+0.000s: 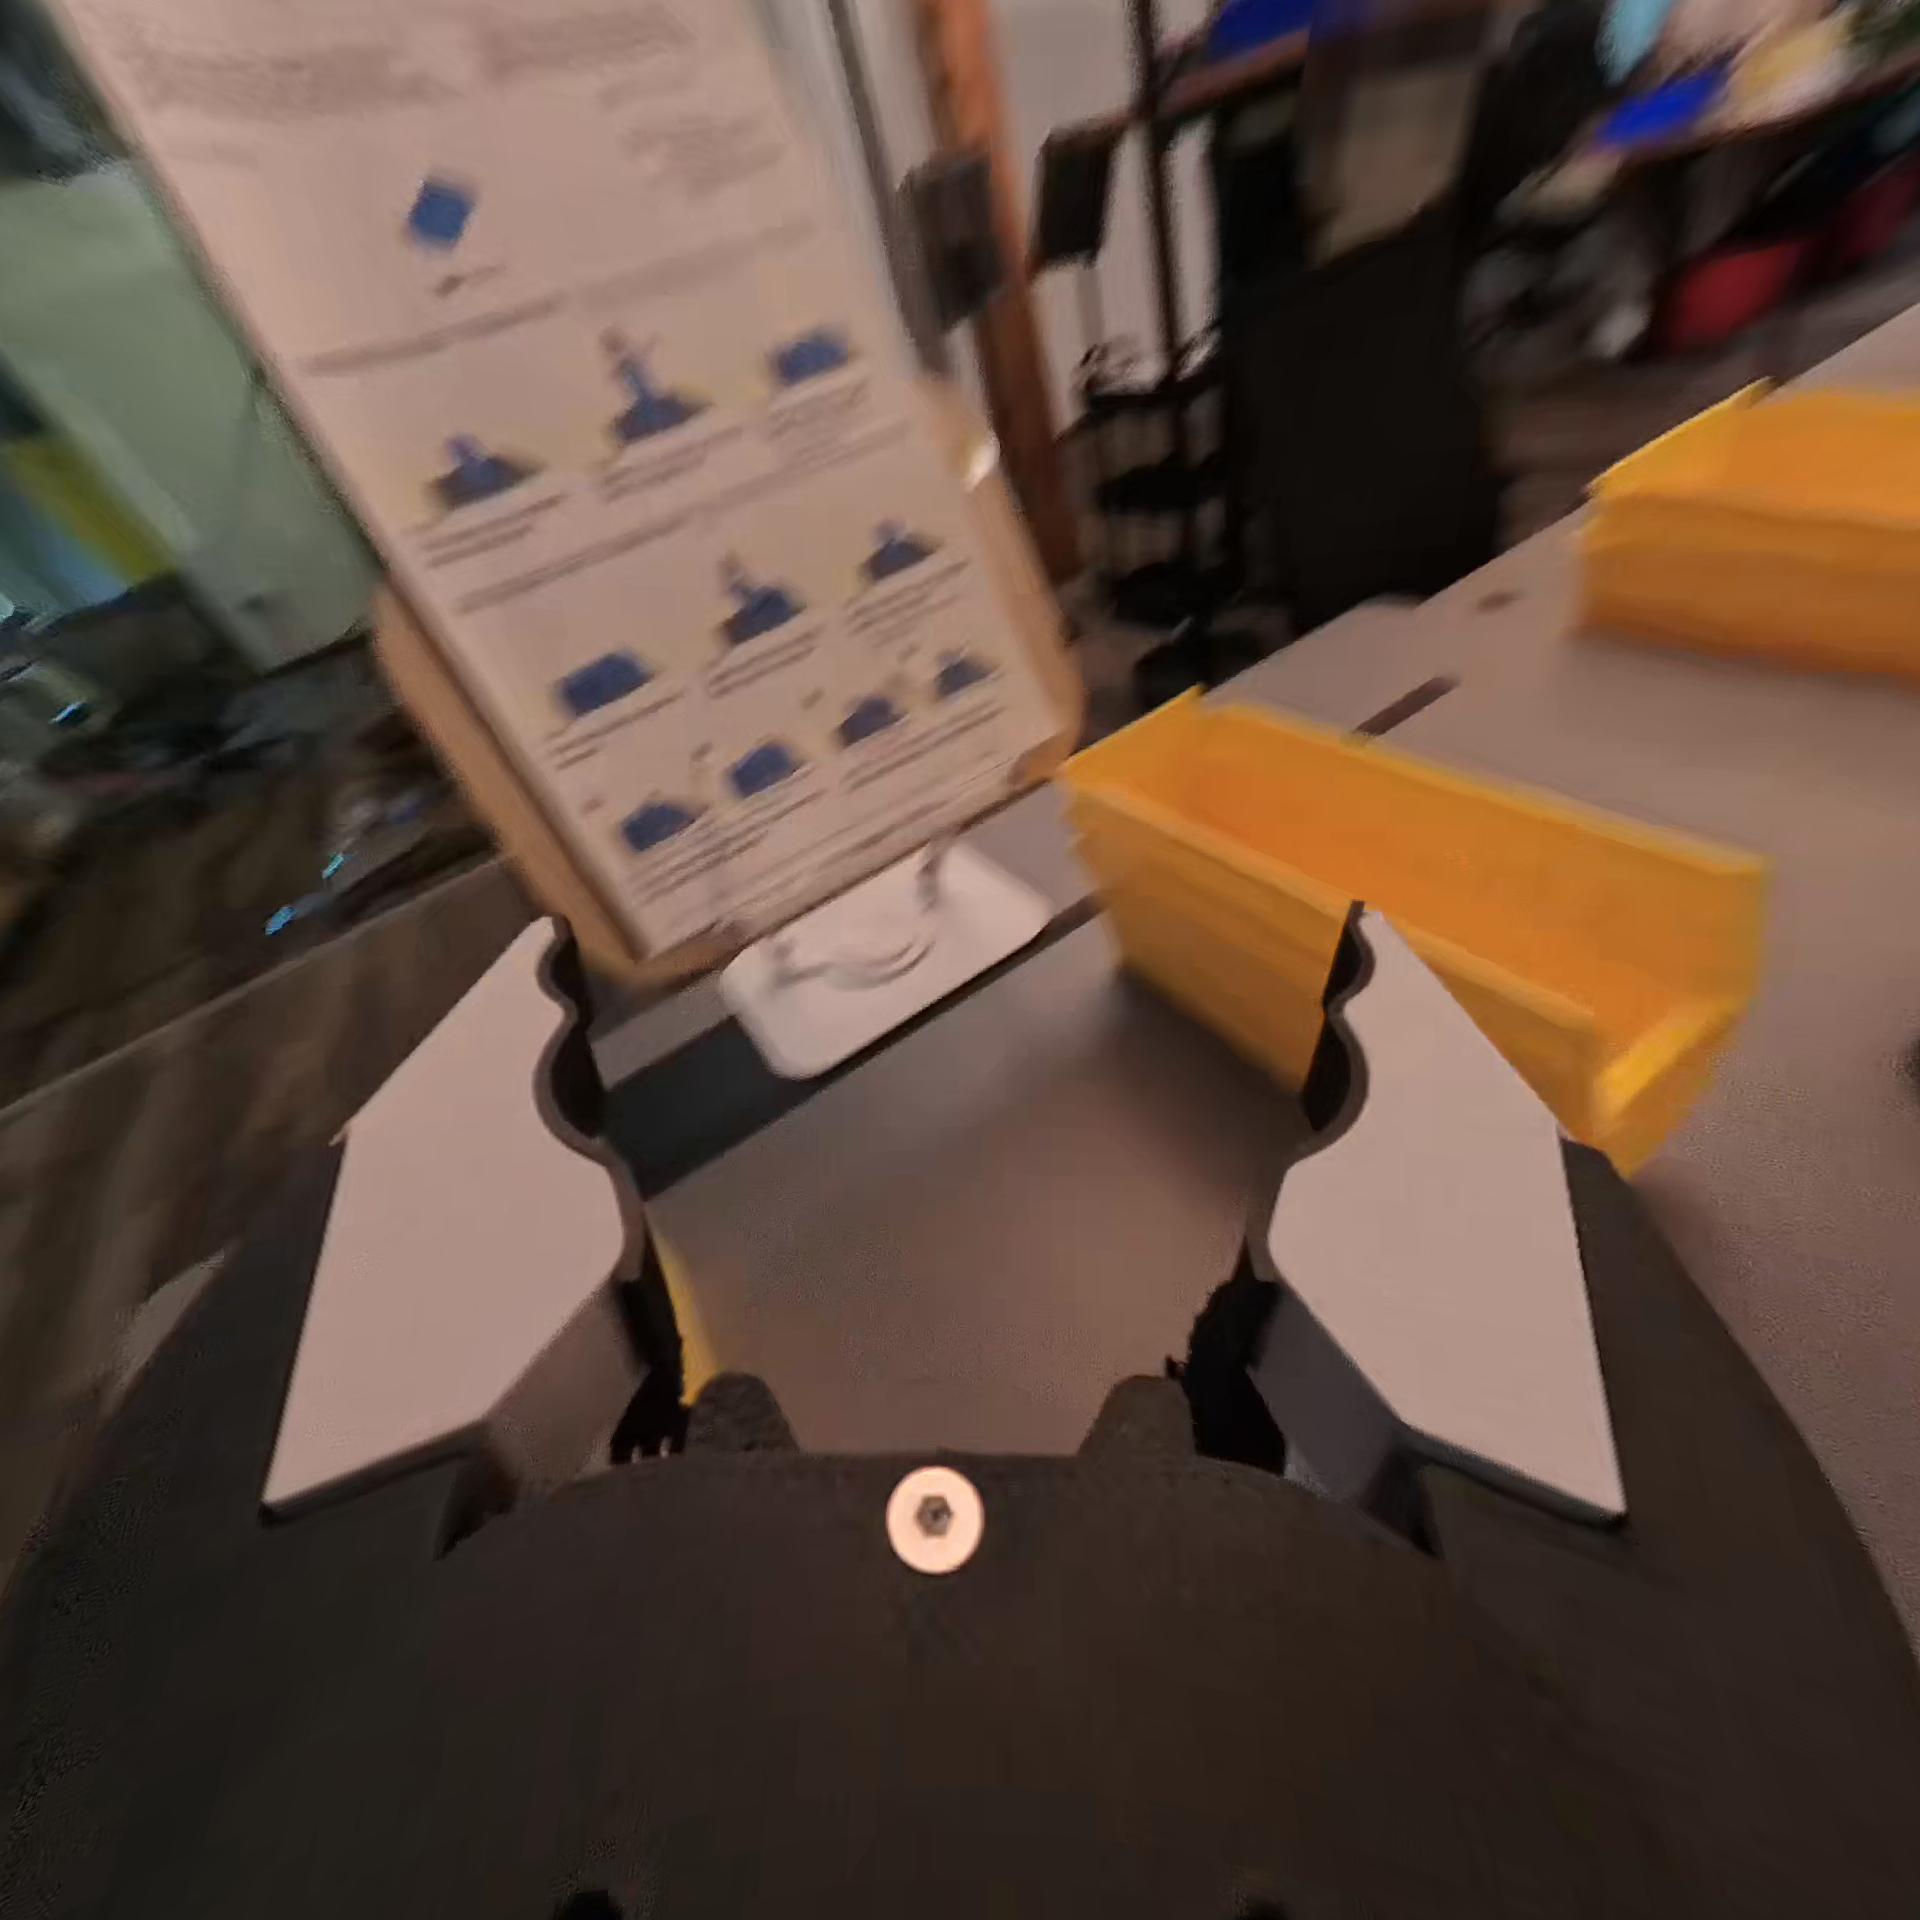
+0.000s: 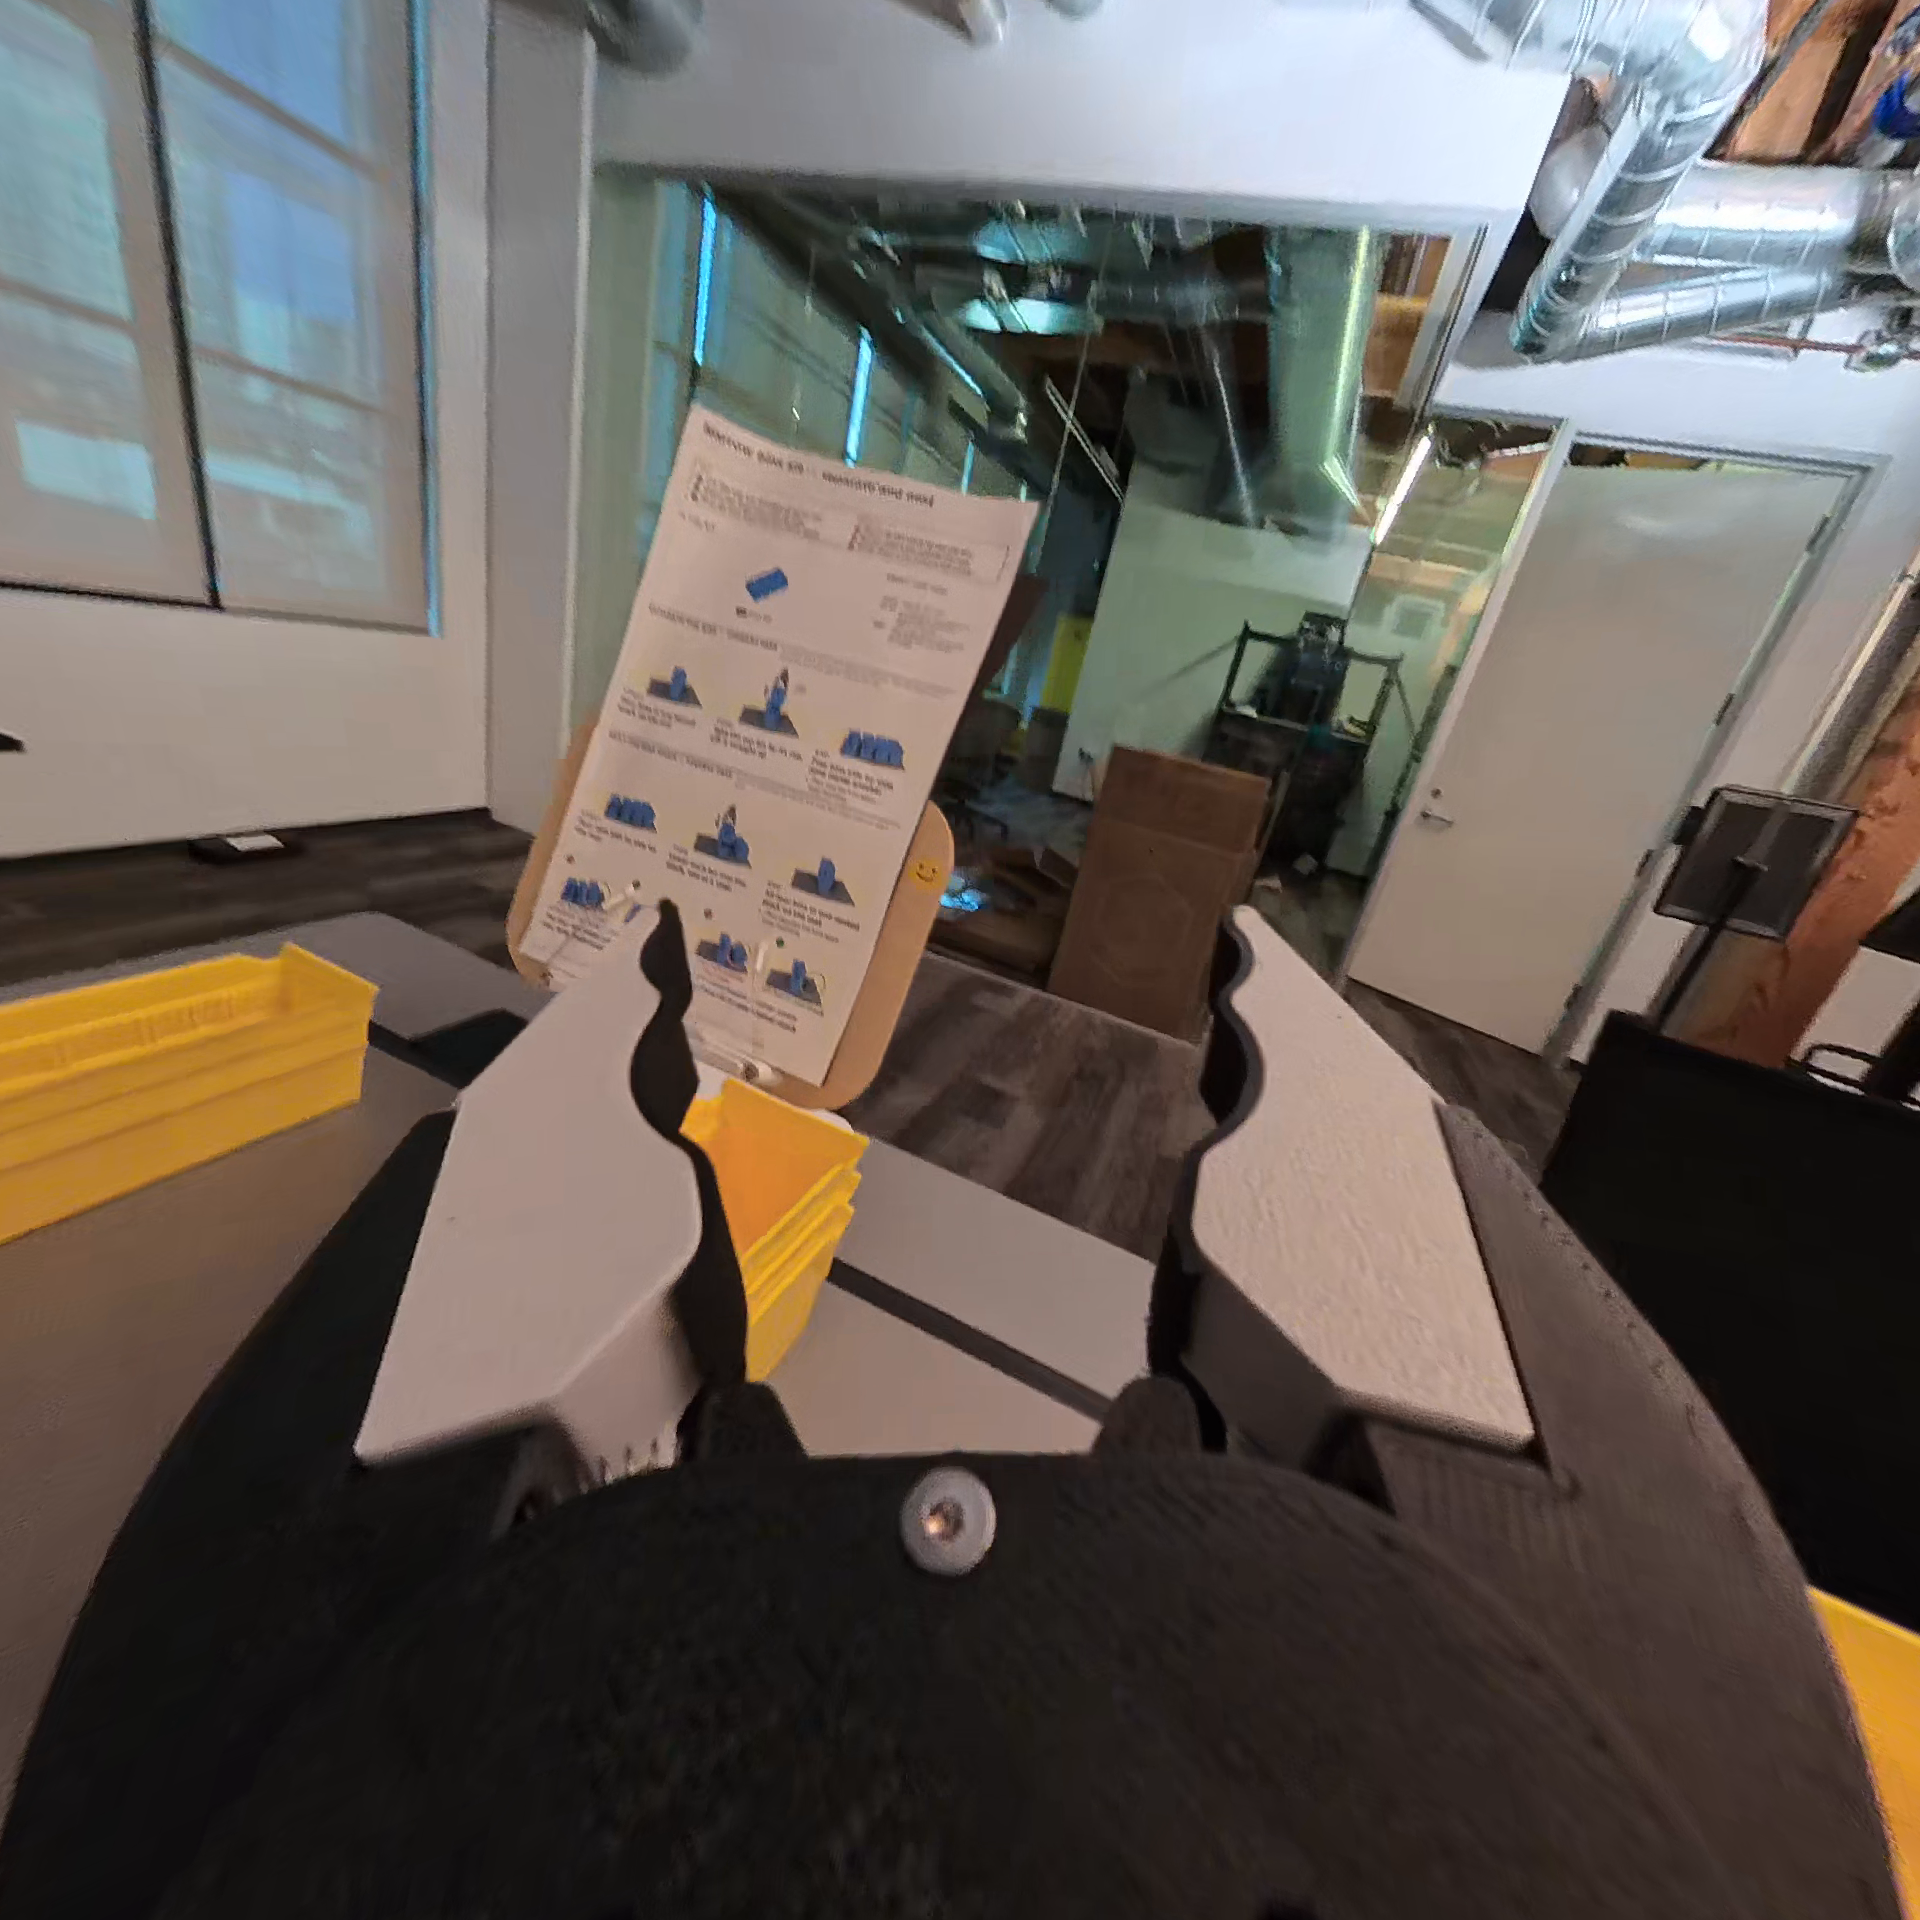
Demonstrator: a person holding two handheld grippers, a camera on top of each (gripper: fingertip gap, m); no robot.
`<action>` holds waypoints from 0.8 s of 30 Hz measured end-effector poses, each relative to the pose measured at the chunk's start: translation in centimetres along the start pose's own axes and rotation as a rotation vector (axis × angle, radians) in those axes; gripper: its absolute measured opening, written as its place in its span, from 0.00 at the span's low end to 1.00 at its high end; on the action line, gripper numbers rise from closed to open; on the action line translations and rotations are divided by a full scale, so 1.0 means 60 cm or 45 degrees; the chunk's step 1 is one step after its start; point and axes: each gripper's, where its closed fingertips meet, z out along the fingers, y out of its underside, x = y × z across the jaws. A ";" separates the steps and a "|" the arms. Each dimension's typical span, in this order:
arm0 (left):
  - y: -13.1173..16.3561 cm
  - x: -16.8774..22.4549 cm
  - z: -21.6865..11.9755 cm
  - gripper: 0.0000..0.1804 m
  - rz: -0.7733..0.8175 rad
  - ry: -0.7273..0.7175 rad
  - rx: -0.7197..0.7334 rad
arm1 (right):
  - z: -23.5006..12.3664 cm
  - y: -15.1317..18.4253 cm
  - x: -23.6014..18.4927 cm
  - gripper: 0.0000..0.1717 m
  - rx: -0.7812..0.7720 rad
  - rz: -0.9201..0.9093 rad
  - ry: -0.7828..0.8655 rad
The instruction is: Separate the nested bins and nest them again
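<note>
In the left wrist view, which is blurred, my left gripper (image 1: pixel 956 925) is wide open with nothing between its fingers. A yellow bin (image 1: pixel 1455 873) lies on the grey table (image 1: pixel 935 1195) just ahead, partly behind my right finger (image 1: pixel 1423 1143). A second yellow bin (image 1: pixel 1766 540) sits farther right. In the right wrist view, my right gripper (image 2: pixel 951 920) is open and raised over the table. A yellow bin (image 2: pixel 790 1184) with layered rims stands past my left finger (image 2: pixel 561 1195), and the other finger is well clear of it. Another yellow bin (image 2: pixel 177 1060) lies at the left.
An instruction sheet on a board with a white base stands at the table's far edge (image 1: pixel 623 468) (image 2: pixel 790 748). A yellow edge (image 2: pixel 1870 1725) shows at the lower right. Beyond the table are a brown cardboard box (image 2: pixel 1164 883), a door and shelving.
</note>
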 end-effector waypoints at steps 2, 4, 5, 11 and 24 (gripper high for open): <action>0.047 -0.070 -0.011 0.77 -0.006 -0.107 -0.203 | 0.001 -0.004 0.011 0.58 0.087 0.030 -0.028; 0.099 -0.130 -0.025 0.78 -0.087 -0.170 -0.388 | -0.001 0.017 0.022 0.58 0.123 0.061 -0.037; 0.127 -0.148 -0.030 0.78 -0.163 -0.159 -0.464 | -0.003 0.030 0.029 0.58 0.149 0.062 -0.028; 0.308 -0.190 -0.039 0.87 -0.725 -0.101 -0.855 | 0.005 0.053 0.071 0.57 0.199 0.183 -0.049; 0.447 -0.240 0.019 0.88 -0.722 -0.274 -1.469 | 0.055 0.125 0.080 0.56 0.065 0.242 -0.038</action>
